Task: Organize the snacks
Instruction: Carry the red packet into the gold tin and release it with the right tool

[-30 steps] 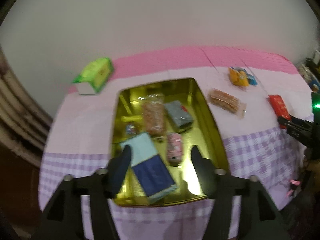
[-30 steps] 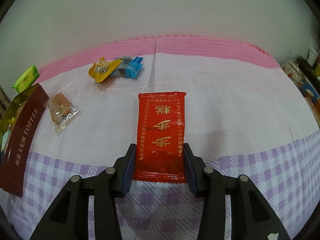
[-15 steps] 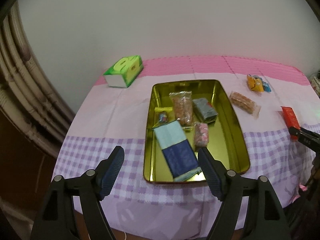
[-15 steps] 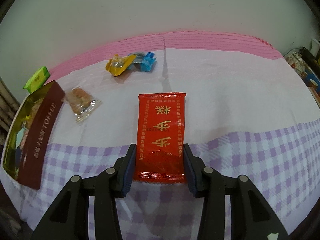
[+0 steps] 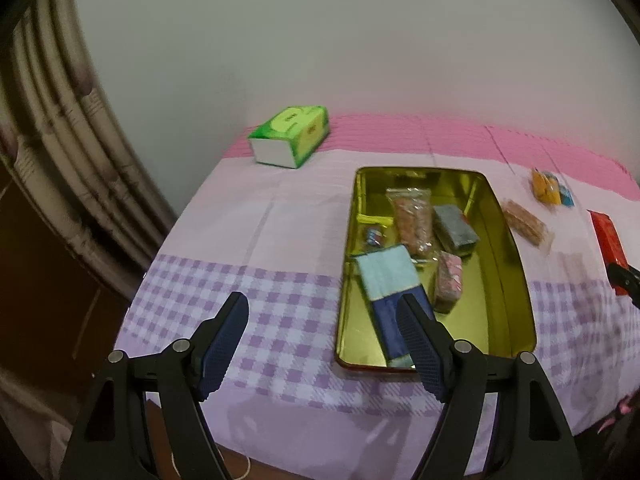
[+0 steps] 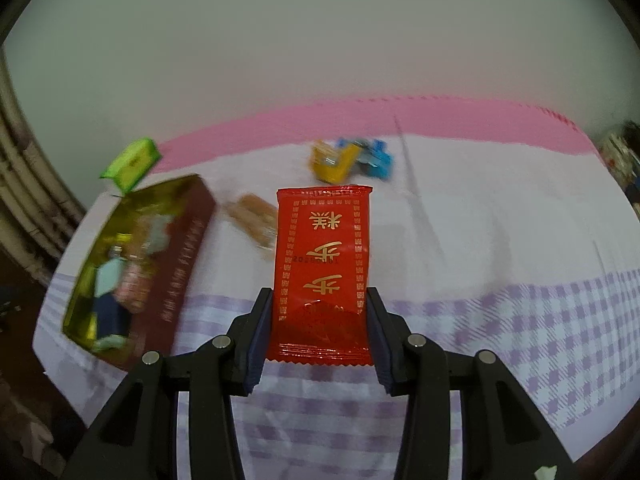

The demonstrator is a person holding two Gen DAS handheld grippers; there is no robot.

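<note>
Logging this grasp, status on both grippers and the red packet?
Left gripper open, empty, beside gold tin. Right gripper shut on red packet, lifted. Path to tin: clear-wrapped biscuit lies between.

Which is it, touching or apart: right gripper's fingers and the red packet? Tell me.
Touching. The right wrist view shows both fingers pressed against the red packet's sides, no gap.

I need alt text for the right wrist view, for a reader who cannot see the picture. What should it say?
The right gripper is shut on a red snack packet with gold characters, held above a tablecloth of pink, white and purple check. To the left lies an open gold tin holding snacks; further back are loose wrapped snacks and a green tissue pack.
</note>
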